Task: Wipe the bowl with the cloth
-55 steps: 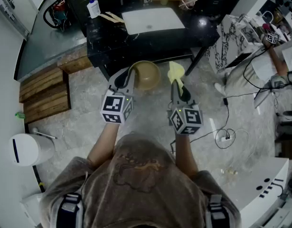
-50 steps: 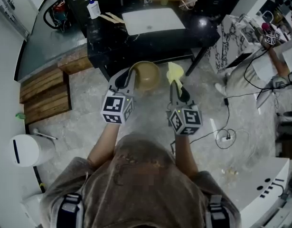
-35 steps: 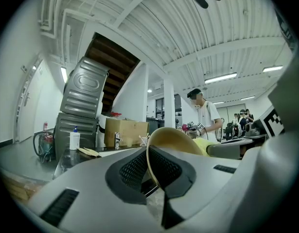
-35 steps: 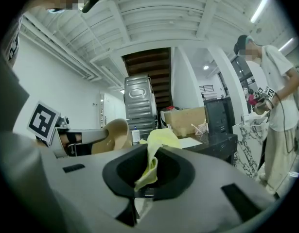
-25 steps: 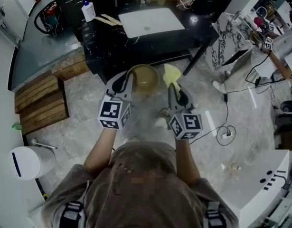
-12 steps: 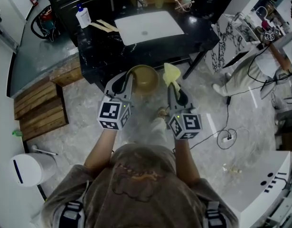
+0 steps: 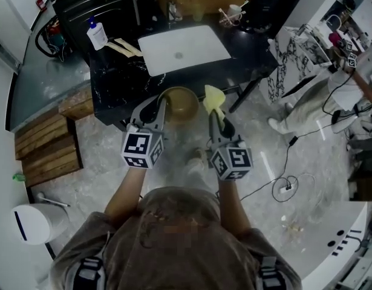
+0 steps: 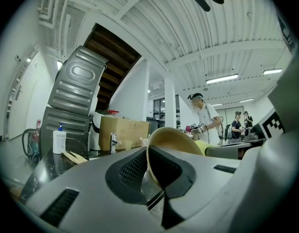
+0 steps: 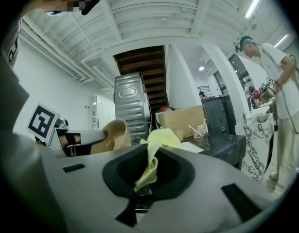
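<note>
Head view: cloth (image 7: 211,98) juts lengthwise forward from right gripper (image 7: 215,115), beside bowl (image 7: 181,104).

The bowl (image 7: 181,103) is round, tan and empty. It is held in the air with its rim clamped between the jaws of the left gripper (image 7: 161,106), and its interior shows from above. The cloth (image 7: 212,98) is pale yellow and crumpled, pinched at one end by the right gripper (image 7: 217,115), its loose part bunched beyond the jaws just beside the bowl.
</note>
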`<state>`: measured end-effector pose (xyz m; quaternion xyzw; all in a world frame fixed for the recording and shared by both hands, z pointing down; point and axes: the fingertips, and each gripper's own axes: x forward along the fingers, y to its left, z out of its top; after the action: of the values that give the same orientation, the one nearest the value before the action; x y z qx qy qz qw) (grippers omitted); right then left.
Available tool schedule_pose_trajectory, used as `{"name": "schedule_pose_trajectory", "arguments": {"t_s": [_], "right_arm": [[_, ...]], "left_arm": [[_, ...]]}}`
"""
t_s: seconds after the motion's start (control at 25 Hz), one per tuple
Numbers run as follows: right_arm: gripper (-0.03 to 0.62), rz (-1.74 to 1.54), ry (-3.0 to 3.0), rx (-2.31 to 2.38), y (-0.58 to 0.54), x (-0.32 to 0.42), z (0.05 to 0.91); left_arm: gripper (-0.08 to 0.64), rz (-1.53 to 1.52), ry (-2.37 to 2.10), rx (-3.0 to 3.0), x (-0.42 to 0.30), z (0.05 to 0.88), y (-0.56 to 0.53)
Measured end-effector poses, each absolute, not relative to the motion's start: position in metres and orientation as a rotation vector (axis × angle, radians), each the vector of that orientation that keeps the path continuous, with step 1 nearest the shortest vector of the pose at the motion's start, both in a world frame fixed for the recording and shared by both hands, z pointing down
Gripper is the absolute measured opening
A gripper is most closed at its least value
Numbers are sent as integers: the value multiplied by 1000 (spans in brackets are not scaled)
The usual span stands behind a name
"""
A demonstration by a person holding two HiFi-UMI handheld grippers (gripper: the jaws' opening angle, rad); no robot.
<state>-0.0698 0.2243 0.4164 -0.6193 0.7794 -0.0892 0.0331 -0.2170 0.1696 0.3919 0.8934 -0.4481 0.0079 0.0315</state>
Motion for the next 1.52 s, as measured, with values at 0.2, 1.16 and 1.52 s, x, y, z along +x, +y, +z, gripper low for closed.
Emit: {"name": "schedule_pose_trajectory", "arguments": {"t_s": [0.2,1.16,1.52], "right_arm": [[23,-289,2417,-1877,183,-49,415],[23,-382,2537,-1656,16,59,418],[23,-388,2609,-1636,-2,63,421]], "left_arm": [[21,43,-1414,2724,-200,390,131],[23,128,-1630,2597,-107,385,-12],[23,87,-1664,2544,-107,390,-29]]}}
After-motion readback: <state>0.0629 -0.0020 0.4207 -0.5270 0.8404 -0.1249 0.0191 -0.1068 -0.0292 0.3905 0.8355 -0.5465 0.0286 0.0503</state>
